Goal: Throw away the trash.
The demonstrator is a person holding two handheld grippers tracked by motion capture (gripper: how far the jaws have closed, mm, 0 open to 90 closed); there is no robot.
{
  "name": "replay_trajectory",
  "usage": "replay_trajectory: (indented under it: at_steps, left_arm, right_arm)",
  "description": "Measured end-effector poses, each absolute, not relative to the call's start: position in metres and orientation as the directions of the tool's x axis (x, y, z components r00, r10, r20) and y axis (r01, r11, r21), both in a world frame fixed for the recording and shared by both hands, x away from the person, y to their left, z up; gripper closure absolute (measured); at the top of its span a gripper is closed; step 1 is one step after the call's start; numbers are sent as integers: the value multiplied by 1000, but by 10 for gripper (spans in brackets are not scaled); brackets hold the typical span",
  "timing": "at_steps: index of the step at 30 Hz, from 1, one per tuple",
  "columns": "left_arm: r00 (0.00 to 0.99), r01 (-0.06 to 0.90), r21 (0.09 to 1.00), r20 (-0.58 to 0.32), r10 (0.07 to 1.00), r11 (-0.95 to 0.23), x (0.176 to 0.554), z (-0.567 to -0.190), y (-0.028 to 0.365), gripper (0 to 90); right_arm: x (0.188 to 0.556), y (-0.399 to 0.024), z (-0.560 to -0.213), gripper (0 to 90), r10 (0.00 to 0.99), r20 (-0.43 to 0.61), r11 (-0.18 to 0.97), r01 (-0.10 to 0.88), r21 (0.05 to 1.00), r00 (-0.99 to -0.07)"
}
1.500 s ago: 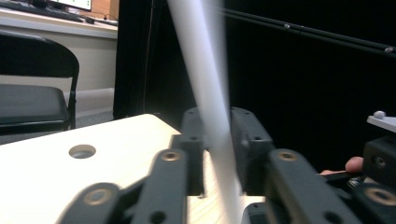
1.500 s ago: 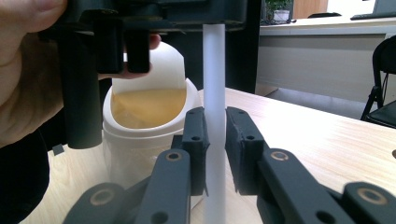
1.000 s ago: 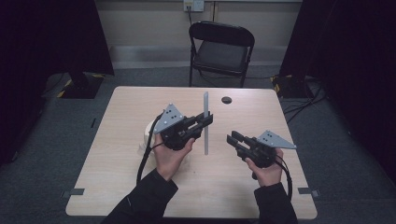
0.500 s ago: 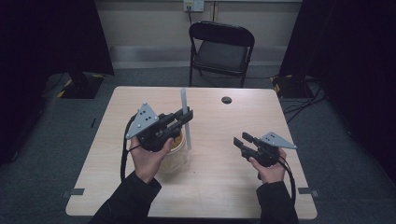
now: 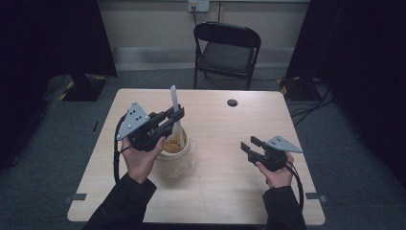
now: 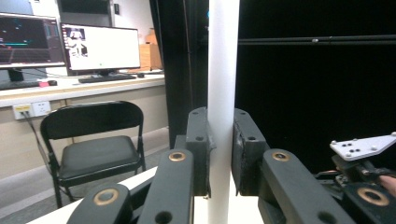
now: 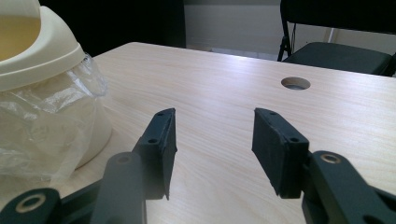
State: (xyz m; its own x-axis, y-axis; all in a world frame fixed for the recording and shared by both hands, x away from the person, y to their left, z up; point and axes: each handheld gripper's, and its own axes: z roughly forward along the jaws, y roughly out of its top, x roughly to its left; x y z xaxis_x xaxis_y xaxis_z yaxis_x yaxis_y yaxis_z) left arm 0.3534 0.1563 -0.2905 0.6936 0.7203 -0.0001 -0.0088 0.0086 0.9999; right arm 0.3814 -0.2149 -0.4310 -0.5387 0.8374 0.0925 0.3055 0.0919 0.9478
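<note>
Where the person's left hand [image 5: 139, 155] comes up over the wooden bench [image 5: 215, 191], the left gripper [image 5: 176, 115] is clenched on a white stick [image 5: 175, 108]. Stick stands near upright, slightly tilted, its lower end down at the mouth of a cream bin [image 5: 174, 153]. Left gripper view: both black pads pressed against the white stick [image 6: 223, 93], one on each side, stick running straight up out of frame. Bin sits left of bench centre, directly beneath the left gripper; clear plastic liner [image 7: 51, 126] bunched out under its cream lid, seen close in the right gripper view. Inside of bin shows yellowish from above; contents cannot be made out.

Round cable hole [image 5: 232, 102] in the bench near the far edge, right of the stick. Black folding chair [image 5: 225, 50] beyond the far edge.

Right gripper [image 5: 250, 145] held low over the bench's right half, well apart from the bin, jaws released and spread with nothing between them. Right gripper view: bare wood between the two pads [image 7: 163, 140], bin at the left edge.
</note>
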Motion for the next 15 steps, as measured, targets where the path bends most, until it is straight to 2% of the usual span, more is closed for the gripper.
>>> replay_trajectory:
  at_steps: [15]
  left_arm:
    - [673, 44, 999, -11, 740, -24, 366, -323, 160, 790]
  right_arm:
    - [382, -214, -433, 496, 840, 76, 115, 313, 943, -537]
